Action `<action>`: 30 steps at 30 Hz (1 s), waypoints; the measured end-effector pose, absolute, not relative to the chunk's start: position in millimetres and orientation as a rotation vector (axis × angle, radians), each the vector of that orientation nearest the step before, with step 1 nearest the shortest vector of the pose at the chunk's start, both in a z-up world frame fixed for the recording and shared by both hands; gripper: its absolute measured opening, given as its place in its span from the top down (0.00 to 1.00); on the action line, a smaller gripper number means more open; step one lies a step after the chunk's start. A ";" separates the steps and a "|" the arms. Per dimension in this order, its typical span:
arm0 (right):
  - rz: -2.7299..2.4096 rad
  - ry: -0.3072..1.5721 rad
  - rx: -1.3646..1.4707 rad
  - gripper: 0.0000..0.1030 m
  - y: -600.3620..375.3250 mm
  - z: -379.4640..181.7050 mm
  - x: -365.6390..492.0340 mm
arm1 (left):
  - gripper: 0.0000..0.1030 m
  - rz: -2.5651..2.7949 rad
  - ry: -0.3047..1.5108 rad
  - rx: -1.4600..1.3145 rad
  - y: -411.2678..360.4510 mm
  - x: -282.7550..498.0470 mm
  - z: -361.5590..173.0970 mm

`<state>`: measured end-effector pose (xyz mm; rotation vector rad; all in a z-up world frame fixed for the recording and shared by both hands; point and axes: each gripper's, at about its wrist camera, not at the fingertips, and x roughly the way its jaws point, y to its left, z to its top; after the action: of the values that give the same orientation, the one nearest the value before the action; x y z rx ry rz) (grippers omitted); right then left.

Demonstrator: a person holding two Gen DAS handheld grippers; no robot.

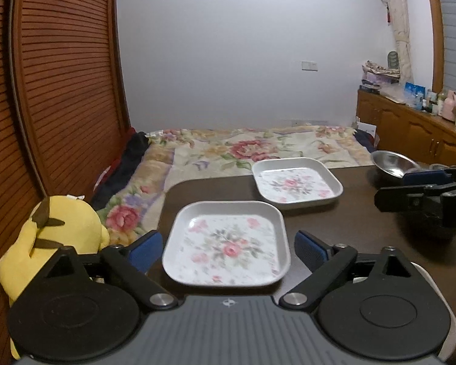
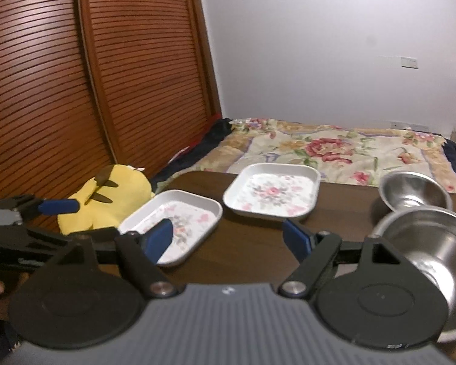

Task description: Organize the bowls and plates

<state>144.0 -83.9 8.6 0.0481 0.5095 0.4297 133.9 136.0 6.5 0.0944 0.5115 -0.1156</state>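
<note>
Both tools empty: left tool (image 1: 228, 251) spread wide above the near floral plate (image 1: 226, 243), right tool (image 2: 228, 237) also parted. Far floral plate (image 1: 298, 182) sits apart; steel bowls (image 2: 425, 243) unstacked at right. Nothing stacked yet on the counter (image 2: 252, 243).

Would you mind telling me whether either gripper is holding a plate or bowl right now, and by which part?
Nothing is held. The left gripper is open with the near plate lying free between its fingers; the right gripper is open over the table.
</note>
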 end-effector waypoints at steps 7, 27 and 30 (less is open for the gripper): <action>0.468 0.559 0.028 0.24 -53.8 8.0 159.2 | 0.16 -0.125 0.530 0.081 155.8 151.1 3.1; 0.479 0.775 0.072 0.52 -20.3 -35.4 232.6 | 0.47 -0.143 0.636 0.005 195.9 219.5 -38.4; 0.465 0.797 0.072 0.56 -18.5 -43.3 236.0 | 0.58 -0.143 0.658 -0.005 198.4 226.1 -46.6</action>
<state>236.0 -18.5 -43.3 0.0722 0.7966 0.4648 226.1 198.4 -46.6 -0.0045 0.6584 -0.1427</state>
